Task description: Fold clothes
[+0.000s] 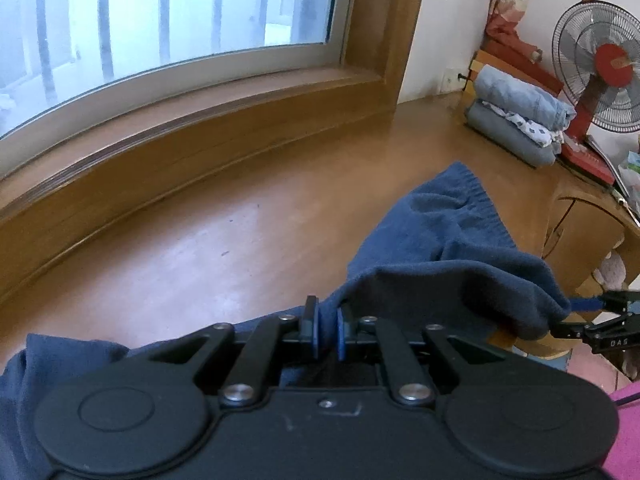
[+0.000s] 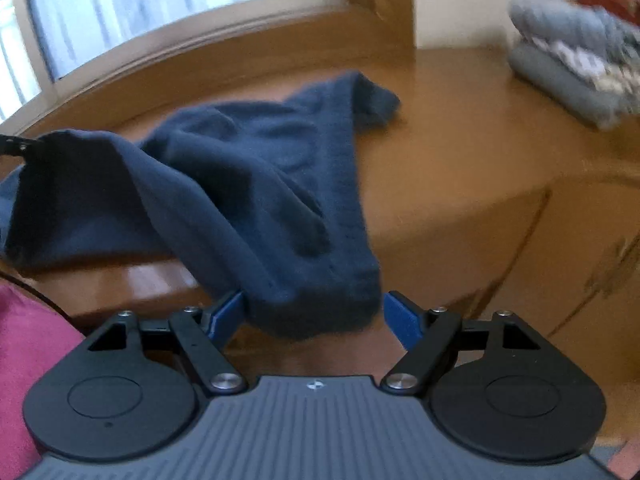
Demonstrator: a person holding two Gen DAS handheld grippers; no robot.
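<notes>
- Blue sweater (image 2: 248,184): crumpled on the wooden surface (image 1: 200,248) below the window (image 1: 160,20), one end hanging over the front edge.
- Left gripper (image 1: 328,330): pressed together, pinching a fold of the sweater near its left end.
- Right gripper (image 2: 314,312): spread wide, blue pads either side of the hanging end, not pressing it.
- Pile of folded clothes (image 1: 516,120): at the far right of the surface, well apart from the sweater.
- Fan (image 1: 600,68): red and grey, just beside the pile.
</notes>
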